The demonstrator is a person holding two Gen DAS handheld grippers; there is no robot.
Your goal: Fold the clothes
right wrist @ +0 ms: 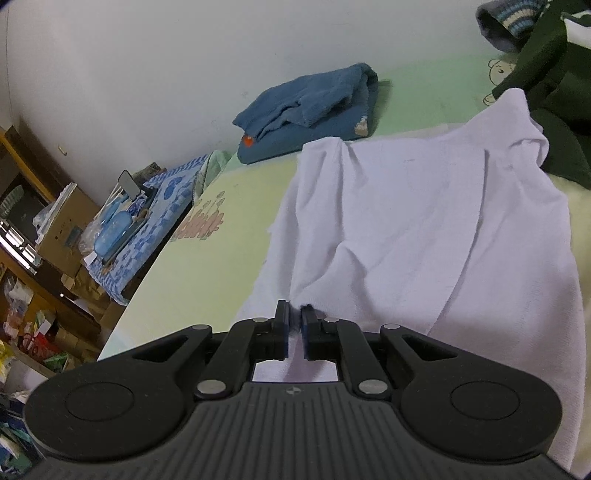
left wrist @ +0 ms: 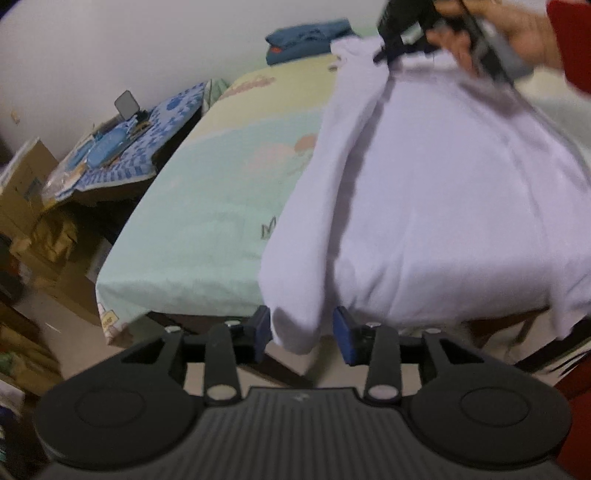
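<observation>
A white garment (left wrist: 424, 203) hangs blurred over the pale green bed (left wrist: 207, 206), lifted at its top by my right gripper (left wrist: 386, 55), which a hand (left wrist: 524, 33) in a red sleeve holds. A lower fold of the garment dangles between the blue pads of my left gripper (left wrist: 301, 332); the jaws stand apart, with a gap showing on the right side of the fold. In the right wrist view my right gripper (right wrist: 294, 325) is shut on a pinch of the white garment (right wrist: 406, 221), which spreads away over the bed (right wrist: 184, 288).
A folded blue garment (right wrist: 310, 110) lies near the wall, and a dark green garment (right wrist: 554, 92) lies at the far right under a striped knit piece (right wrist: 509, 18). Left of the bed stand a cluttered side table with a blue patterned cloth (left wrist: 122, 147) and cardboard boxes (left wrist: 29, 192).
</observation>
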